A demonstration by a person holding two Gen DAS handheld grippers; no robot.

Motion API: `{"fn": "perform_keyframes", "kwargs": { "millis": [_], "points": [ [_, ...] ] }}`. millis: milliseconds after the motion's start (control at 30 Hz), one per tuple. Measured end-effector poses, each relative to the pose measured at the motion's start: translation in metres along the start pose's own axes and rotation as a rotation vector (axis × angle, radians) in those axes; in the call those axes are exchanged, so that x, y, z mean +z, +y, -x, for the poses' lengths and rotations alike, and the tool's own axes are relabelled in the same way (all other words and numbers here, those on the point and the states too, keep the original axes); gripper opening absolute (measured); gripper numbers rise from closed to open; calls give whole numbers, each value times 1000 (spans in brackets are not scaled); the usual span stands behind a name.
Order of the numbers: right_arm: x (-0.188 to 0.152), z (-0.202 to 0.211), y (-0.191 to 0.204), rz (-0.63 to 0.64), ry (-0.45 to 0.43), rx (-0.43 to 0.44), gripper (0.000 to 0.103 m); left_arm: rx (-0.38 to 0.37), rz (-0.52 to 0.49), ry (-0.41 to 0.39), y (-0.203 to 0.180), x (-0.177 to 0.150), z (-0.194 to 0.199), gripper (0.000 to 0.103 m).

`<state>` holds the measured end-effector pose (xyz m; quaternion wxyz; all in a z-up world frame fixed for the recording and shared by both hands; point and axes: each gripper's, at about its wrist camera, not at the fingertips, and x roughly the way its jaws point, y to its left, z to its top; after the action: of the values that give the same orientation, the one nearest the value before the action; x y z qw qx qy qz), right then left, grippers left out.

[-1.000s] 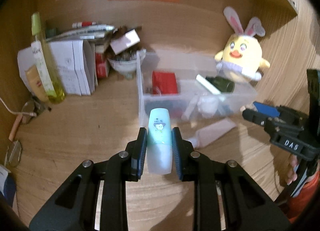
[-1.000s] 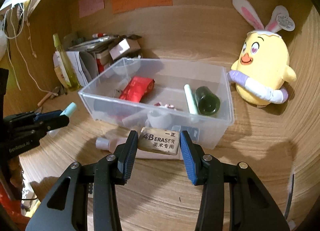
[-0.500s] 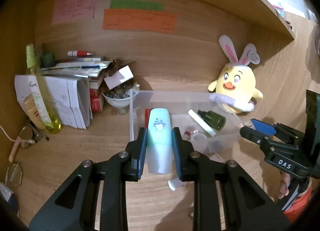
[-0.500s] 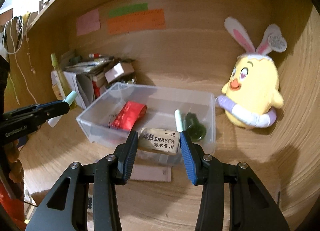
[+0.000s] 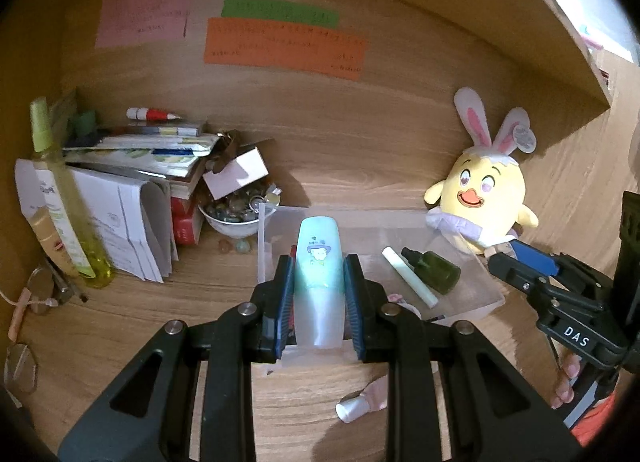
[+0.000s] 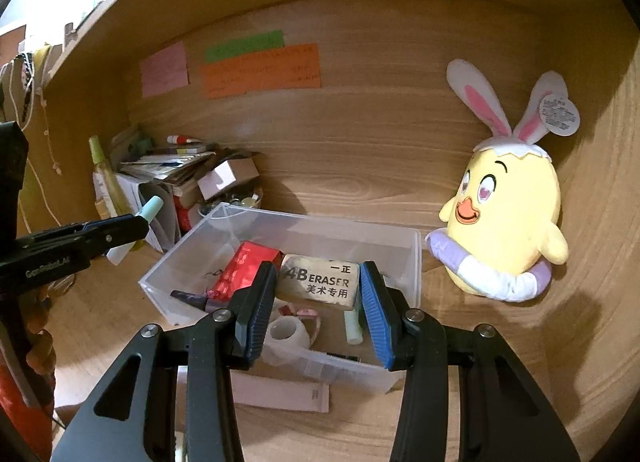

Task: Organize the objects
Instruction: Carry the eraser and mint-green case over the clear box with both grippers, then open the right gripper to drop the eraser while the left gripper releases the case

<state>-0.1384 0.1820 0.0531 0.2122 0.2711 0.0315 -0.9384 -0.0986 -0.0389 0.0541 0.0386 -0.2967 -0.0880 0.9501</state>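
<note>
My left gripper (image 5: pixel 318 282) is shut on a pale teal tube with a cartoon print (image 5: pixel 318 262), held above the near left part of the clear plastic bin (image 5: pixel 486 304). My right gripper (image 6: pixel 318 286) is shut on a grey 4B eraser (image 6: pixel 320 282) and hangs over the same bin (image 6: pixel 416 258). Inside the bin lie a red packet (image 6: pixel 244 268), a tape roll (image 6: pixel 288 332), a pale green stick (image 5: pixel 408 276) and a dark green bottle (image 5: pixel 434 266). The left gripper (image 6: pixel 132 222) shows at the left of the right wrist view, the right gripper (image 5: pixel 520 266) at the right of the left wrist view.
A yellow bunny-eared plush (image 6: pixel 504 222) leans at the back right of the bin. Stacked papers and books (image 5: pixel 132 166), a bowl of trinkets (image 5: pixel 236 214) and a tall yellow-green bottle (image 5: pixel 64 202) crowd the back left. A white tube (image 5: pixel 360 406) lies in front of the bin.
Both grippers have risen and come over the bin, each still holding its object. The bin now sits lower and closer under the fingers in both views.
</note>
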Motion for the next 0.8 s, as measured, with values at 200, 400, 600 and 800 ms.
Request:
{"fn": "perform_keyframes", "kwargs": {
  "millis": [200, 400, 600, 800],
  "points": [
    [-3, -23, -5, -19, 44, 4, 39, -2, -22, 55, -7, -6, -23, 25],
    [-12, -44, -8, -28, 95, 1, 39, 3, -64, 97, -17, -12, -46, 25],
    [-18, -56, -14, -42, 129, -8, 39, 4, -84, 131, -20, -16, -64, 25],
    [-22, -65, -18, -49, 160, -12, 39, -14, -83, 164, -21, -20, -78, 25]
  ]
}}
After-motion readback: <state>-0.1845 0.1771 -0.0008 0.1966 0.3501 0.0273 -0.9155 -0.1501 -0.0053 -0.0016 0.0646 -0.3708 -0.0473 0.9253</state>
